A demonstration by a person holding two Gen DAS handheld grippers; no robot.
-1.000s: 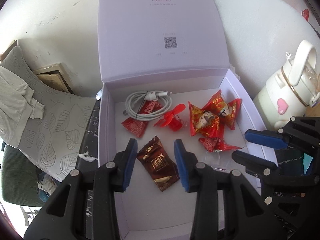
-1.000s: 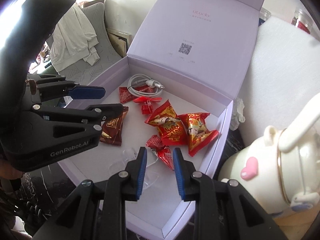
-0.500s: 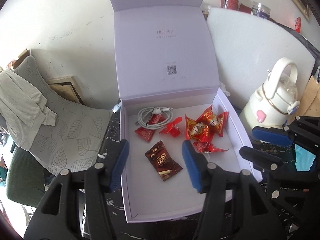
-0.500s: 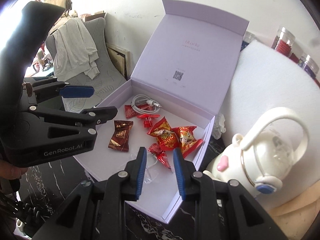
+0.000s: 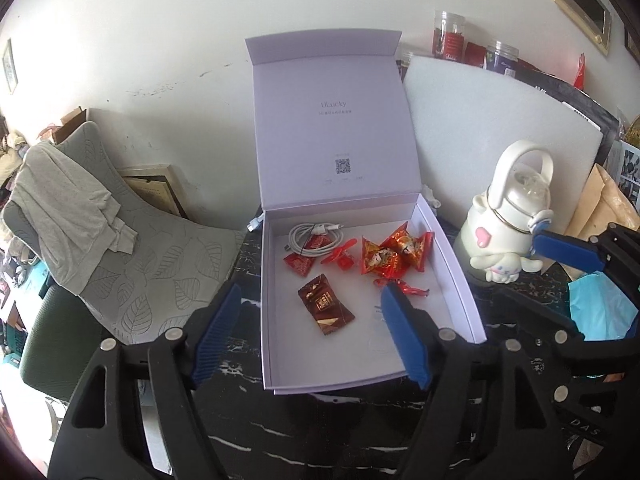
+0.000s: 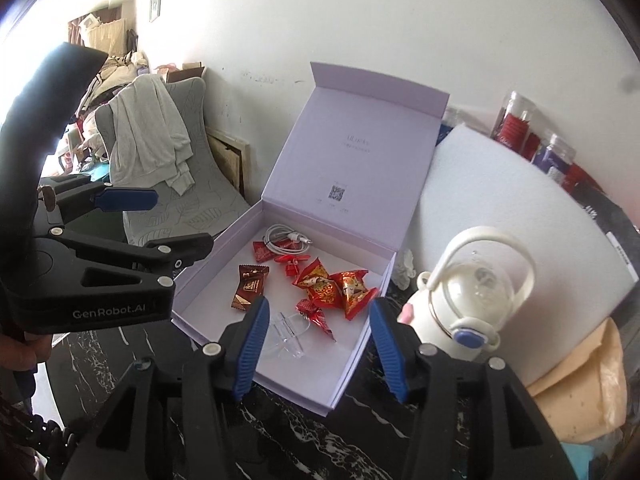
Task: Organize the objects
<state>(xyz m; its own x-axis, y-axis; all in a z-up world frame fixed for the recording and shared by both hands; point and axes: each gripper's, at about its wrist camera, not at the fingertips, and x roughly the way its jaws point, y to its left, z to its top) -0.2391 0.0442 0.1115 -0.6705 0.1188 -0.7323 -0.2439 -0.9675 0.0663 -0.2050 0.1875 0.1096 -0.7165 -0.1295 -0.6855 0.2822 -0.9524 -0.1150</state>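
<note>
Resting on black marble tabletop [image 5: 320,432], lilac box [image 5: 460,280] (lid up) faces white wall [image 5: 160,20].

The open lavender cardboard box [image 5: 448,256] is accessible from above; its upright lid [image 5: 332,128] blocks the rear, the white plastic kettle [image 5: 508,232] crowds the right wall.

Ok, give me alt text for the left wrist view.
An open lilac gift box on a dark marbled table holds a brown candy, red candies and a white cable. The open left gripper hovers before it.
</note>
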